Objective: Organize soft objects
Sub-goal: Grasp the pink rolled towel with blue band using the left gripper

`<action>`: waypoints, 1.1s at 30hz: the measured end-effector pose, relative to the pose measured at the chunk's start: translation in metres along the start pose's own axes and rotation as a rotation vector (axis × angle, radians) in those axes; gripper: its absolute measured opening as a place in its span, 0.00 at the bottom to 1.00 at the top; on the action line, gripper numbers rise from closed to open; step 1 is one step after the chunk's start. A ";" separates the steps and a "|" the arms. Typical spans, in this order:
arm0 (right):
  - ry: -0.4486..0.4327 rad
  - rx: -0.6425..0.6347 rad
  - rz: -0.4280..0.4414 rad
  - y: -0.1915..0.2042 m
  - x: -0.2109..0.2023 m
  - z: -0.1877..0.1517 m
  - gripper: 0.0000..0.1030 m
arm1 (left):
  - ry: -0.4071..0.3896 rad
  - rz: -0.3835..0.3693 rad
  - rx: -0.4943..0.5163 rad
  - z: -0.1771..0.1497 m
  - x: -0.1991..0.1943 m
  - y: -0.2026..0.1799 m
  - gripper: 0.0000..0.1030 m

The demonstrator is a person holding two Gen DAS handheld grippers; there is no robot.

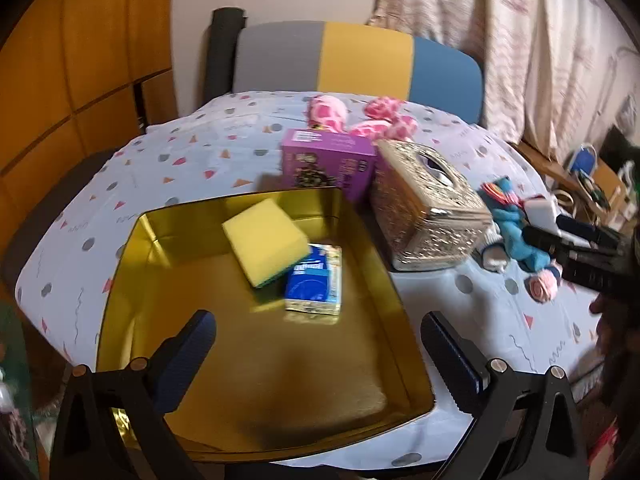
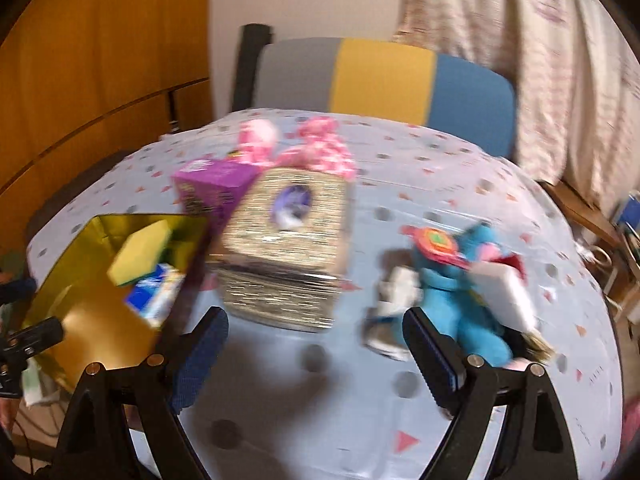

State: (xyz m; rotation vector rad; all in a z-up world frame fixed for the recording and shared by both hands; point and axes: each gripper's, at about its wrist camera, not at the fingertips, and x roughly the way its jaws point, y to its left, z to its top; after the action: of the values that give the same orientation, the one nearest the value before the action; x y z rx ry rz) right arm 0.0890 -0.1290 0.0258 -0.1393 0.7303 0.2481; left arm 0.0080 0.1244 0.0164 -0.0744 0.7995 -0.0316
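A gold tin tray sits at the table's front left and holds a yellow sponge and a blue tissue pack. My left gripper is open and empty above the tray's near half. A blue plush toy lies on the table right of a glittery tissue box, with a white sponge against it. My right gripper is open and empty above the cloth, its right finger beside the plush. A pink plush lies at the far edge. The tray also shows in the right wrist view.
A purple box stands behind the tray, next to the tissue box. A small pink rose-shaped item lies near the plush. A grey, yellow and blue chair back stands beyond the table. Curtains hang on the right.
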 end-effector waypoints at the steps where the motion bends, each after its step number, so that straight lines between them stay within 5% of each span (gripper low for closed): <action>1: 0.000 0.016 -0.020 -0.010 0.000 -0.001 0.88 | 0.002 -0.004 0.017 0.000 0.001 -0.005 1.00; 14: -0.050 0.426 -0.363 -0.174 -0.014 -0.044 0.88 | -0.039 -0.190 0.183 0.014 0.006 -0.072 1.00; 17: -0.075 0.560 -0.340 -0.200 -0.022 -0.053 0.88 | -0.006 -0.214 0.231 0.019 0.013 -0.094 1.00; 27: -0.079 0.721 -0.272 -0.224 -0.024 -0.068 0.88 | 0.041 -0.278 0.336 0.030 0.040 -0.169 0.98; 33: -0.102 0.865 -0.279 -0.245 -0.032 -0.085 0.88 | 0.102 -0.373 0.416 0.026 0.062 -0.217 0.87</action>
State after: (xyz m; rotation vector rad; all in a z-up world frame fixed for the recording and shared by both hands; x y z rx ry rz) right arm 0.0778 -0.3880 -0.0059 0.5876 0.6537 -0.3344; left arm 0.0699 -0.0945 0.0068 0.1744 0.8577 -0.5559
